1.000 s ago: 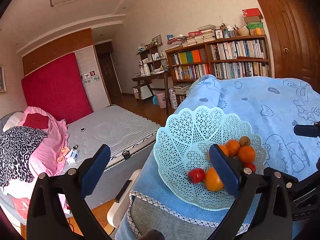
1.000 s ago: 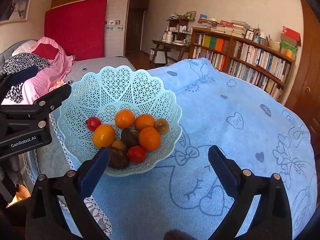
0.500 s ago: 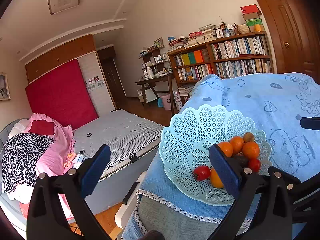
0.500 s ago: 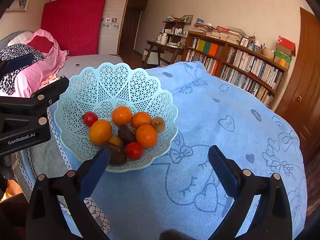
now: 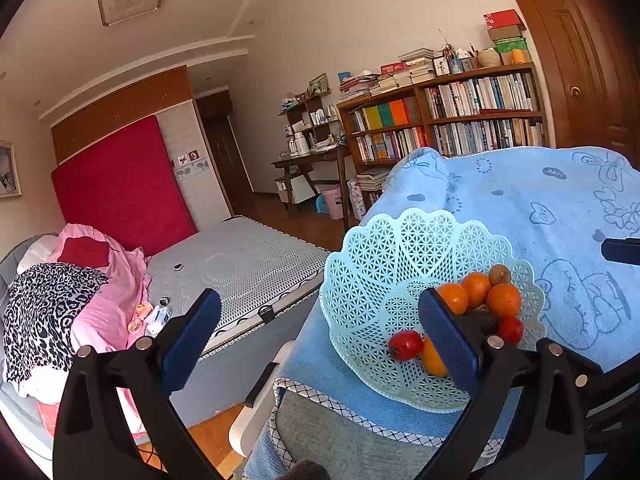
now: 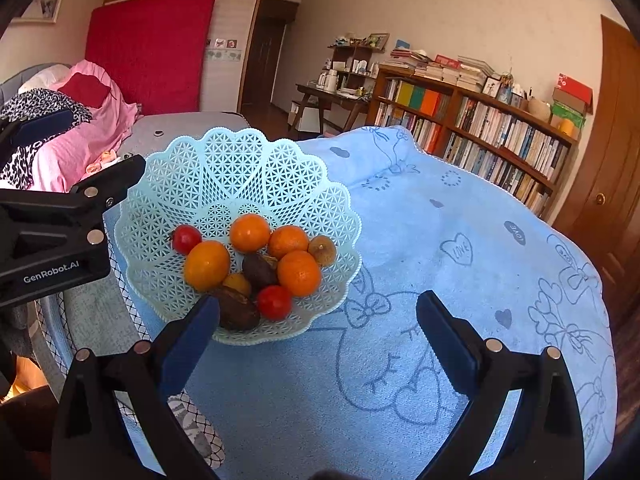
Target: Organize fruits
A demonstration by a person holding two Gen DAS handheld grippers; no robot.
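Left wrist view
- left gripper: released, jaws wide apart, nothing between them; held off the basket's left side, aimed partly past it toward the bed.
- basket: pale lattice bowl sitting near the edge of the blue cloth; its near rim is close to the cloth's hem.
- fruit, this view: half hidden behind the right pad; one tomato and several oranges show.

Right wrist view
- right gripper: released, empty, low over the cloth just in front of the basket; its left pad overlaps the near rim.
- fruit, this view: all inside the basket, piled touching — oranges, two tomatoes, dark fruits, a small brownish one. Nothing lies loose on the cloth.
- judgement, progress: the fruit looks gathered; whether further sorting is wanted cannot be told.
- judgement, technique: if a piece is to be picked, take a top one such as the near tomato from above with light squeeze; soft skin bruises.
- risk: the basket is light and close to the edge, so a sideways push could slide it off; the left gripper could steady the far rim.
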